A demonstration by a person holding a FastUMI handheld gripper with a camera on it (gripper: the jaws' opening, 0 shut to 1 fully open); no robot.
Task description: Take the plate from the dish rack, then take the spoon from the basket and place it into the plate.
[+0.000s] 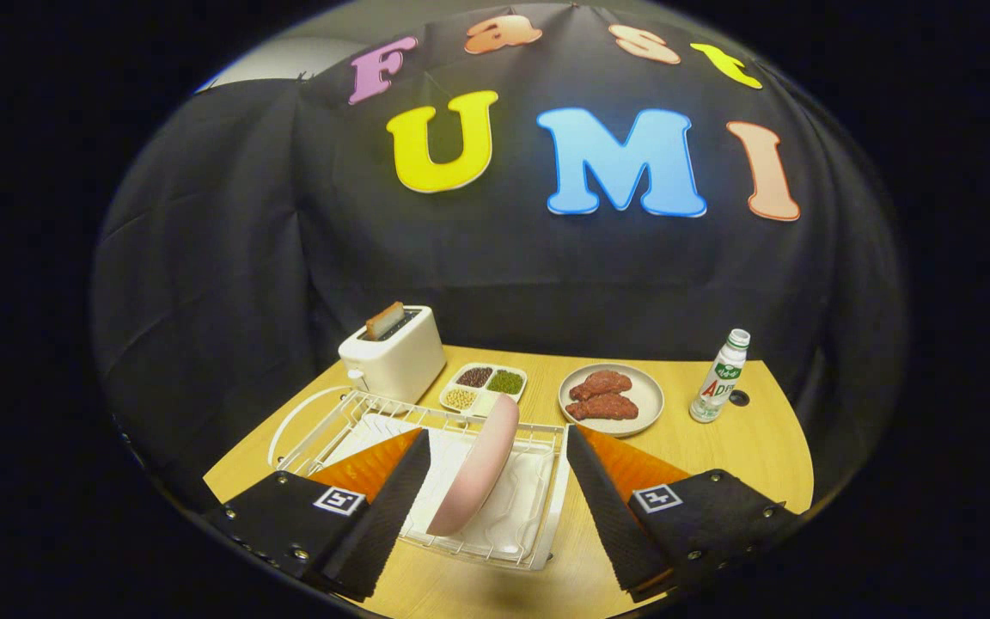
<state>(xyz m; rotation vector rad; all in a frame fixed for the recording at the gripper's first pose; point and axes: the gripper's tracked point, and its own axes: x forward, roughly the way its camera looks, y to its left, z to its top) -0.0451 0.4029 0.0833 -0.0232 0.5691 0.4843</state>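
Wooden table (718, 447): light-grained top, backed by the black cloth wall, carrying all items listed below.

White wire dish rack (546, 481): sits on the table's near side, directly between and ahead of the fingers. A white drip tray lies under it.

Gripper (495, 507): held above the near table edge, fingers spread wide, one on each side of the rack. Nothing is between the pads; they touch nothing.

Pink plate (482, 464): stands on edge in the rack, leaning slightly, midway between the two fingers and clear of both.

White toaster (396, 357): beyond the rack's far left corner, a slice of toast (384, 320) upright in its slot.

Round beige plate (650, 404): beyond the rack to the right, holding two pieces of reddish-brown meat (602, 395).

Sectioned dish (483, 389): between toaster and meat plate, just behind the rack; compartments hold dark, green and pale beans or grains.

Small bottle (718, 378): upright, white cap, right of the meat plate, well apart from the rack.

Spoon and basket: I cannot make them out with certainty.
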